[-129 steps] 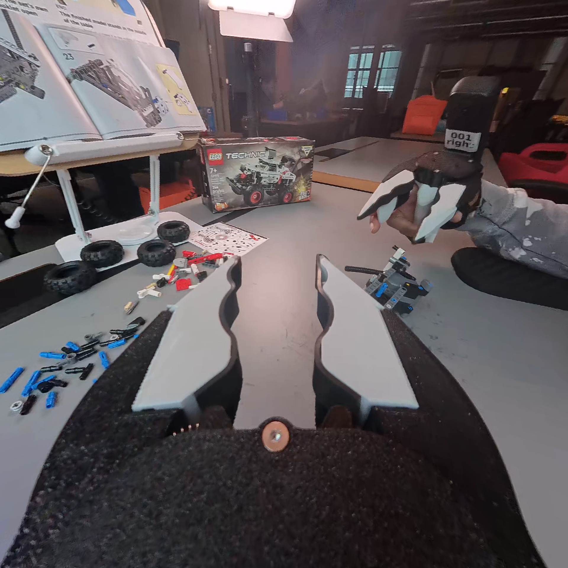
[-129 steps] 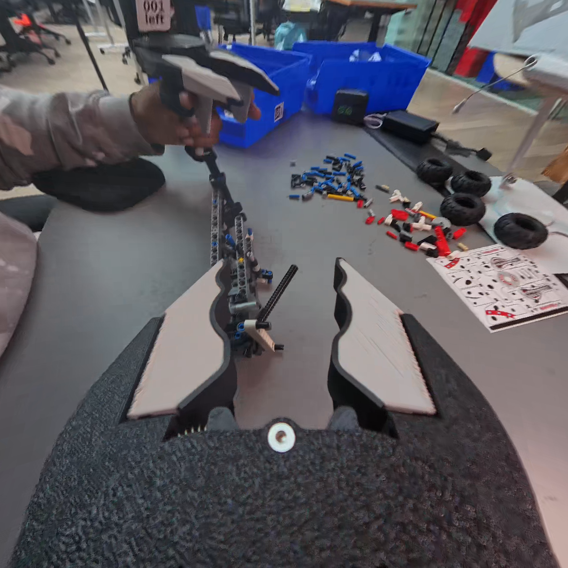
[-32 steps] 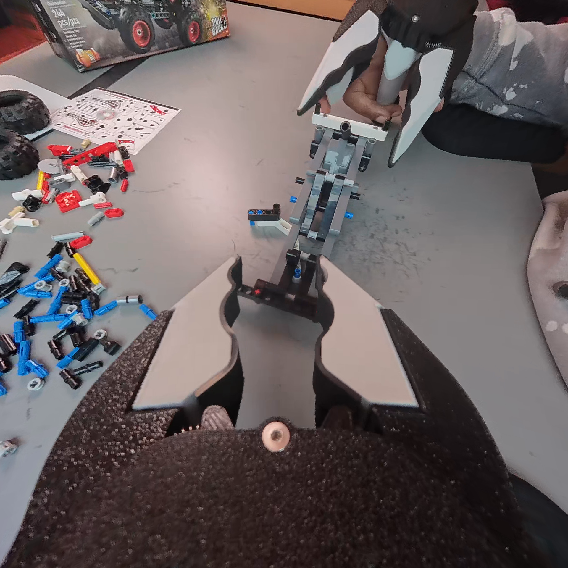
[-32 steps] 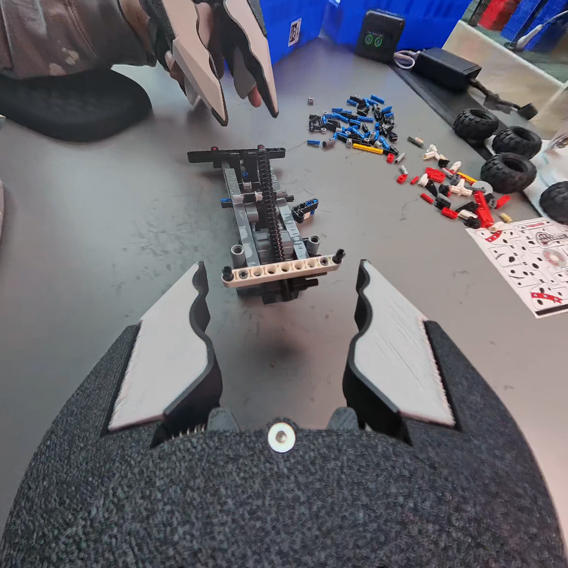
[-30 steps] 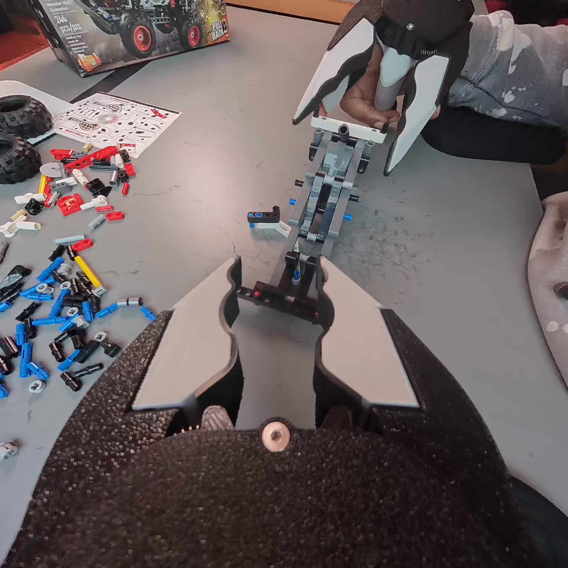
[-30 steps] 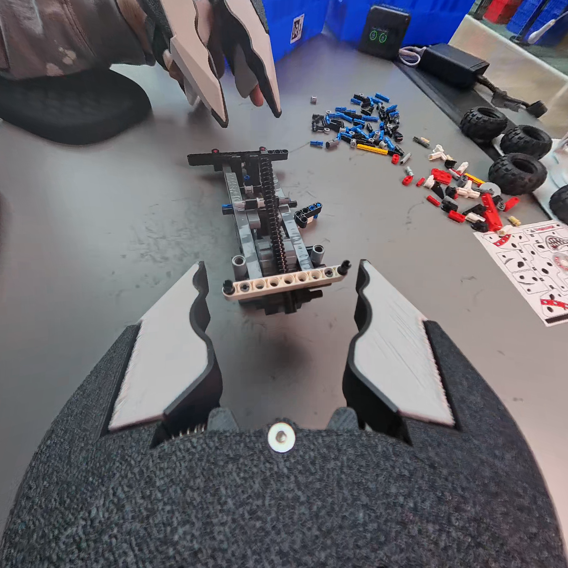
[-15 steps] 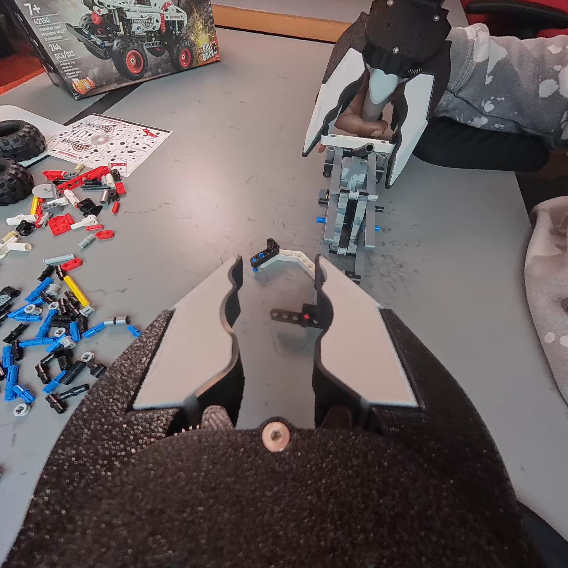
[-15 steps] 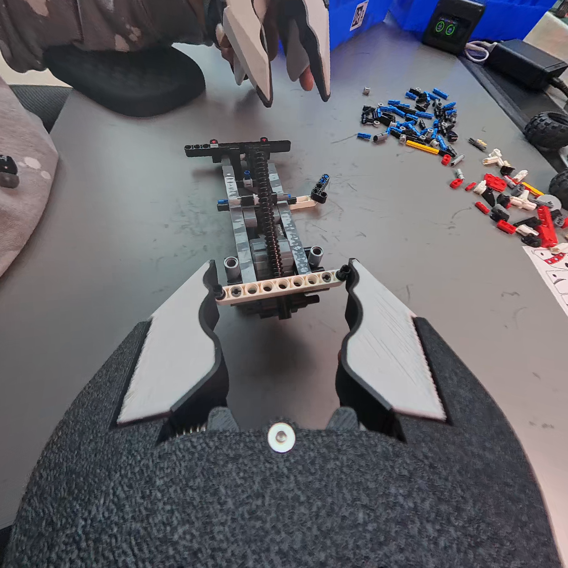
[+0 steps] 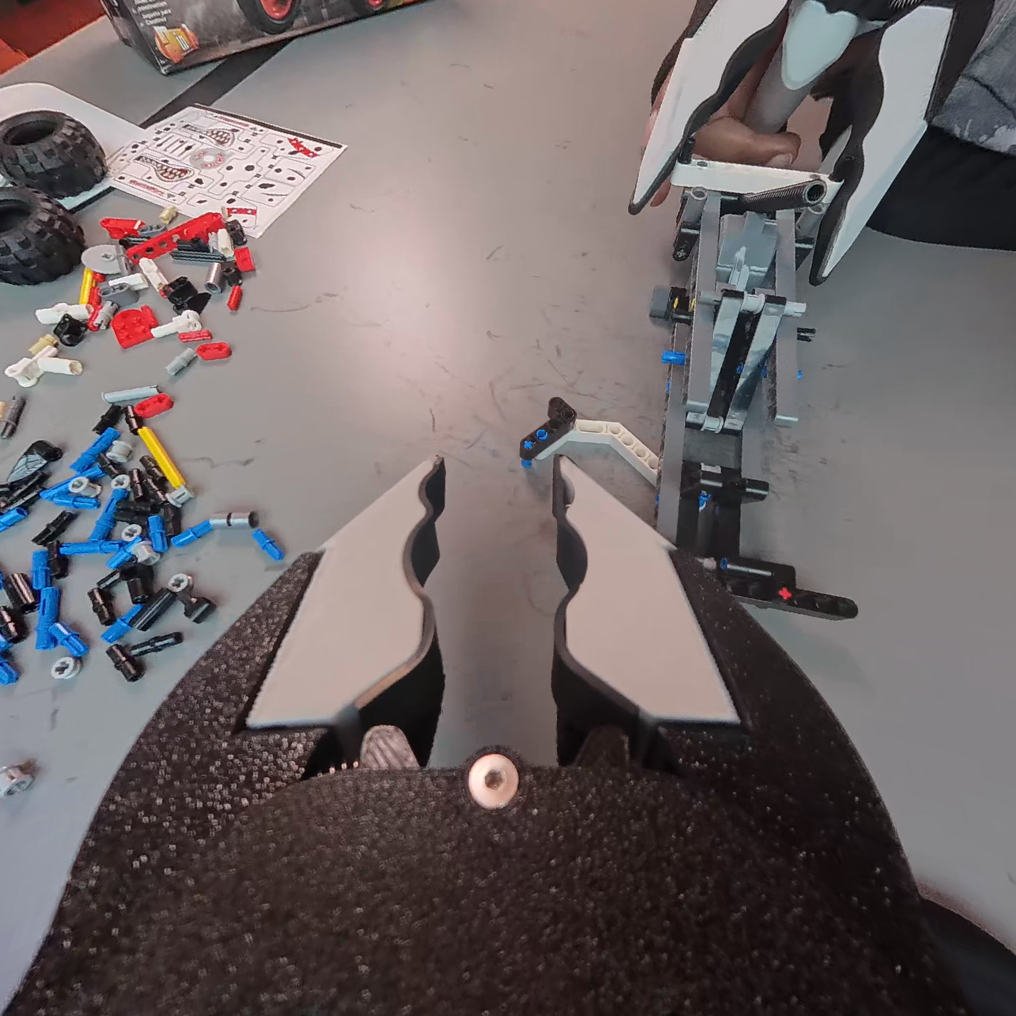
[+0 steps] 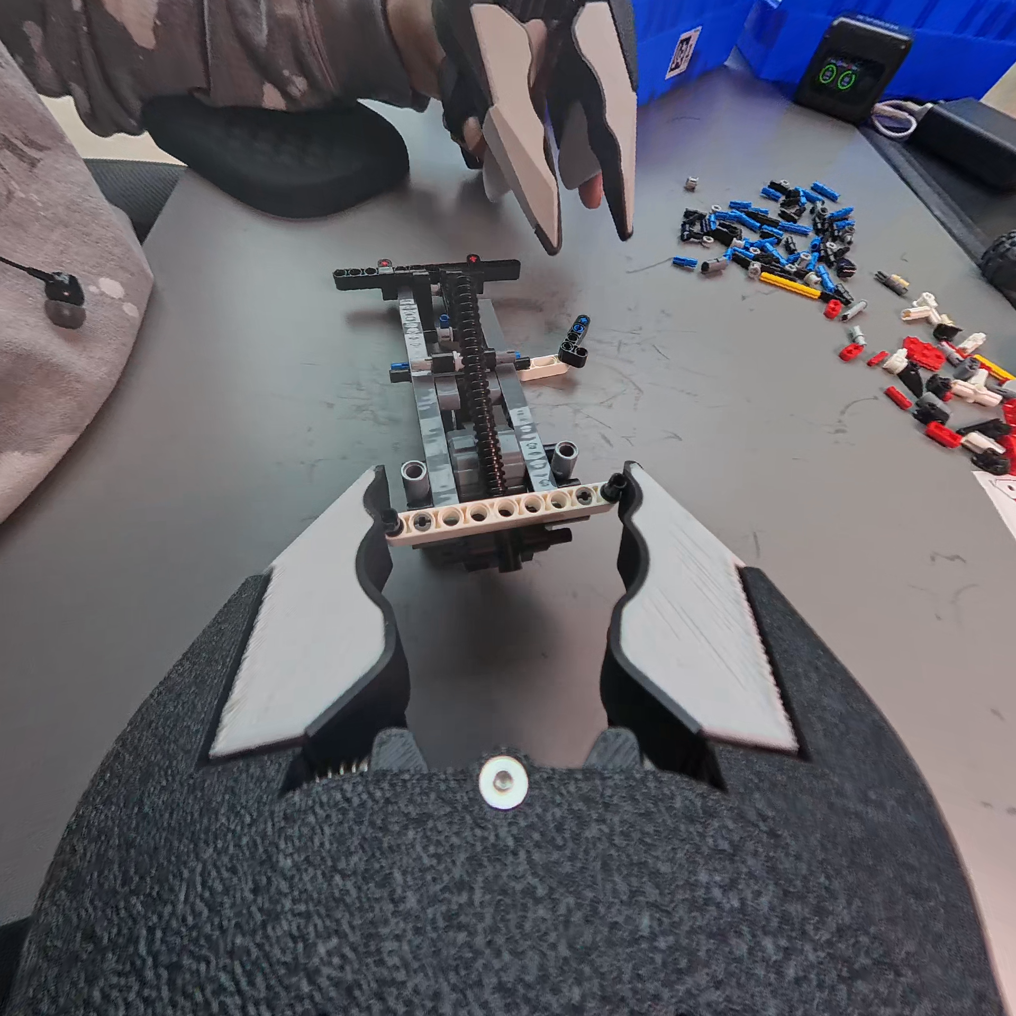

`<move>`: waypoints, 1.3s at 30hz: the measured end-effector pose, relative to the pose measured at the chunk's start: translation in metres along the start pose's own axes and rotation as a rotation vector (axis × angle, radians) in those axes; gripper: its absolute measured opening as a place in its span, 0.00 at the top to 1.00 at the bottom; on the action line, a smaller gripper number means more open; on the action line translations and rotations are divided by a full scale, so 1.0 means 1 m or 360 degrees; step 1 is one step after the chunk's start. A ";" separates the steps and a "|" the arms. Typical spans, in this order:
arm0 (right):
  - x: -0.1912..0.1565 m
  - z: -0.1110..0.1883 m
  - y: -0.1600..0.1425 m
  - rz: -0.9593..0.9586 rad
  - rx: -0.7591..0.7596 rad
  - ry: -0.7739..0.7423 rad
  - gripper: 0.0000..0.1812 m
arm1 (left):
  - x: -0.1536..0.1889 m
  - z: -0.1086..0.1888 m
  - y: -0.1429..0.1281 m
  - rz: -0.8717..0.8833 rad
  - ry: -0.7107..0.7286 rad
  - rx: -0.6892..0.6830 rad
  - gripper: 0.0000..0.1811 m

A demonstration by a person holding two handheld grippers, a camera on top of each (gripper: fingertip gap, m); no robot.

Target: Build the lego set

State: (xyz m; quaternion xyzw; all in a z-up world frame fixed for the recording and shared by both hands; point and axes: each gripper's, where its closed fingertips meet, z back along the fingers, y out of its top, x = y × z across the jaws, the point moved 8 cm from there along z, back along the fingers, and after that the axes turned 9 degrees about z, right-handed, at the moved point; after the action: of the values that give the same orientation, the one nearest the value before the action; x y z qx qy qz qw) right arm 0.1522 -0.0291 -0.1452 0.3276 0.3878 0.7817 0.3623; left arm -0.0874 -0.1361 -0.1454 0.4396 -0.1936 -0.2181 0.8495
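The long grey and black lego chassis lies on the grey table. My right gripper is shut on the ends of its white holed beam; that grip also shows in the left wrist view. A white bent arm with a black connector sticks out from the chassis side. My left gripper is open and empty, its tips just short of that arm. In the right wrist view it hovers above the table beside the chassis's black far crossbar.
Loose blue and black pins and red and white parts lie left of my left gripper, with black tyres, a sticker sheet and the set's box beyond. Blue bins stand at the table's far side. Across from one pair of fingers to the other is roughly 15 cm.
My right gripper has closed onto the ends of the white beam. My left gripper has moved left off the chassis's black end toward the white bent arm, its jaws slightly narrower.
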 end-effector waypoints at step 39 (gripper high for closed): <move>-0.005 -0.006 0.042 0.0082 0.0313 -0.0169 0.54 | -0.003 -0.025 0.018 -0.0402 0.0486 -0.0116 0.96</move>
State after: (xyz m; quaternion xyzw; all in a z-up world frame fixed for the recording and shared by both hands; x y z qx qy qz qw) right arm 0.1366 -0.0537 -0.1135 0.4124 0.4342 0.7305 0.3282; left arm -0.0729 -0.1081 -0.1442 0.4574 0.0022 -0.2605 0.8503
